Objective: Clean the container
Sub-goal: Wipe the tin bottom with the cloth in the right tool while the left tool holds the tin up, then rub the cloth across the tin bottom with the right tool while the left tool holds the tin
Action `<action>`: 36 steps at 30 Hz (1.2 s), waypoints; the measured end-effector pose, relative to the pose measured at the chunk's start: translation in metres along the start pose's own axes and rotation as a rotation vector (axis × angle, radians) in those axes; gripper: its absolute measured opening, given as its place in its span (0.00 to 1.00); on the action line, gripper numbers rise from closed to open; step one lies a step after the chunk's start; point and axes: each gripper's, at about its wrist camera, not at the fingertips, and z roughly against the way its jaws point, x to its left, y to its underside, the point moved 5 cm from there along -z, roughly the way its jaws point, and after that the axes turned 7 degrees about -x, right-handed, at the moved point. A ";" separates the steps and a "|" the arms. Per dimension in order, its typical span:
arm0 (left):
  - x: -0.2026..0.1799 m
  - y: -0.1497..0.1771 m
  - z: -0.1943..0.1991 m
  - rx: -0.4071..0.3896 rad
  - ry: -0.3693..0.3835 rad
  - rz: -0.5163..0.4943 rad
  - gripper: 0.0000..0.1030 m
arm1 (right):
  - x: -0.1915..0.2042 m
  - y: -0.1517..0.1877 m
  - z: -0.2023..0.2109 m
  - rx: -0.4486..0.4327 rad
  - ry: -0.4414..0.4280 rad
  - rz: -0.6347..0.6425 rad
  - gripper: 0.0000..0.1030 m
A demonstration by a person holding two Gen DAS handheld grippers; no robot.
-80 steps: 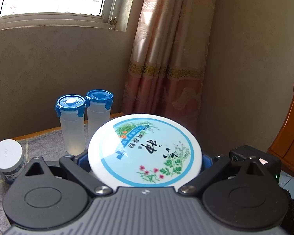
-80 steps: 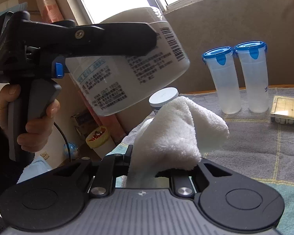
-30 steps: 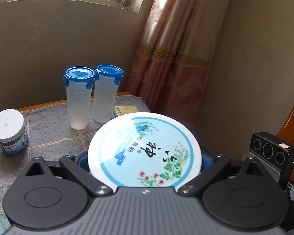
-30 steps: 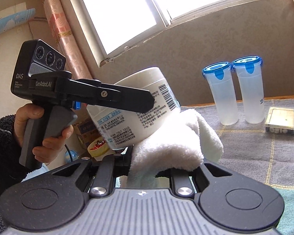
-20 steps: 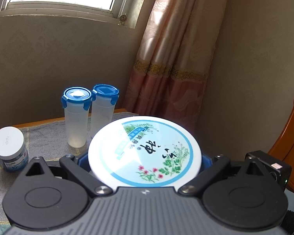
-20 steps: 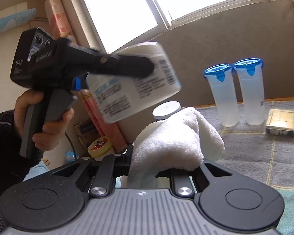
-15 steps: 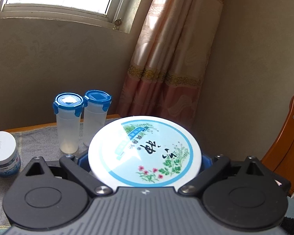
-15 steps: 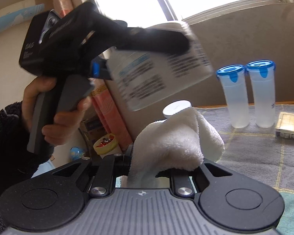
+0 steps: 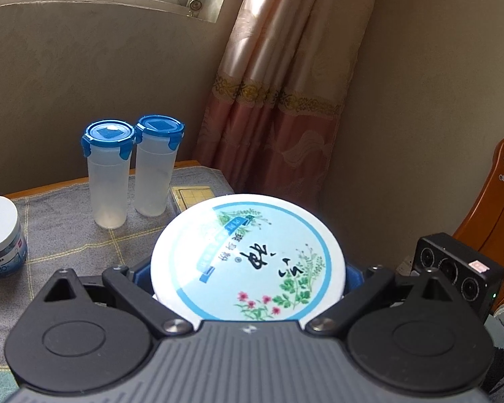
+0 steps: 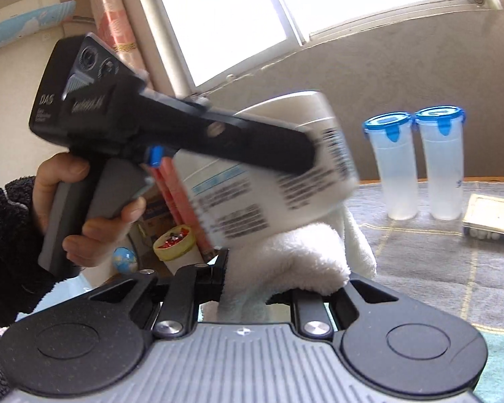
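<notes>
One white printed container point(image 10: 272, 181) rests tilted on cloth point(image 10: 295, 255).

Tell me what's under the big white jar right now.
The white towel in the right gripper sits right under the jar, apparently touching it. The jar hides the towel's top, so exact contact isn't visible.

Left tongs point(image 10: 305, 161) raised off surface, tilted downward toward front, gripped by bare hand point(image 10: 84, 208) in dark fleece sleeve; fingers clamped on both sides of white jar point(image 9: 248, 258). Right tongs point(image 10: 257, 288) lower, just beneath jar, jaws pinched on bunched white cloth point(image 10: 295, 252); cloth pressed against jar's underside.
</notes>
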 end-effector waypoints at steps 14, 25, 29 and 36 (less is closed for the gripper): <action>0.006 -0.008 0.010 -0.037 -0.016 -0.002 0.94 | -0.009 -0.002 0.009 0.016 0.077 0.016 0.21; -0.005 -0.018 0.006 -0.067 0.023 -0.015 0.94 | -0.008 -0.004 -0.001 0.036 0.042 -0.030 0.21; -0.008 -0.020 0.003 -0.072 0.028 -0.015 0.94 | 0.006 -0.001 -0.006 0.051 -0.004 -0.019 0.21; -0.011 -0.017 0.001 -0.057 0.037 -0.013 0.94 | 0.015 -0.001 -0.009 0.050 -0.046 -0.010 0.21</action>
